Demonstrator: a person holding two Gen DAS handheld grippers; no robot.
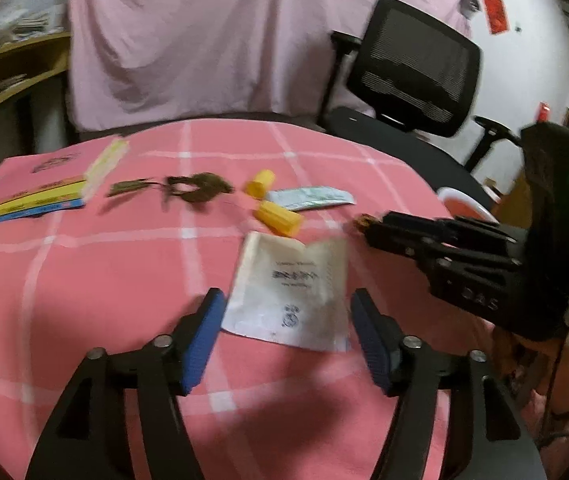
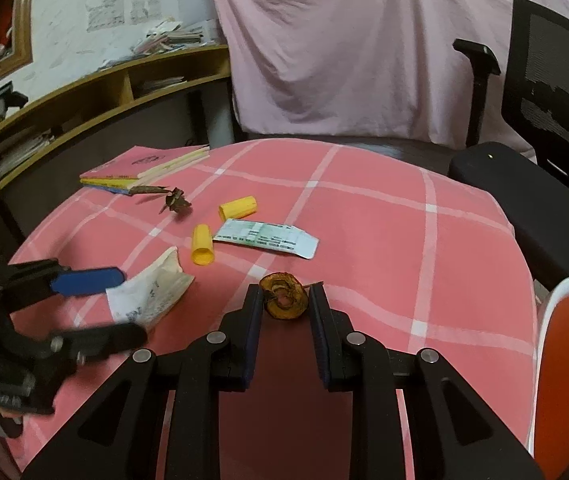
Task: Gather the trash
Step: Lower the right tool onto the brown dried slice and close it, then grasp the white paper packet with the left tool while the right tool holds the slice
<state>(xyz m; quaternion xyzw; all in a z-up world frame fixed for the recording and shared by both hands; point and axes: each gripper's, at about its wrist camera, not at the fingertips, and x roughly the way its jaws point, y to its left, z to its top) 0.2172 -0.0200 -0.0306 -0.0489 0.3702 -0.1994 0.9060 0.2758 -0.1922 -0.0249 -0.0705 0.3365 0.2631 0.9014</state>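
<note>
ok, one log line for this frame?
left gripper: open, straddling white packet | right gripper: shut on dried brown scrap | orange bin: right

Dim, even indoor light. Both fisheye views bend and darken at the corners. The left wrist view is motion-blurred, the white packet (image 1: 288,292) between the fingers (image 1: 204,332) smeared; soft shadows lie beneath them.

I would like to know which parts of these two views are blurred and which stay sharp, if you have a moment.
Left wrist view: motion blur smears the white paper packet, the dried leaves and the right gripper. Right wrist view: mostly sharp, the dried fruit slice crisp; only the left gripper blurs.
</note>
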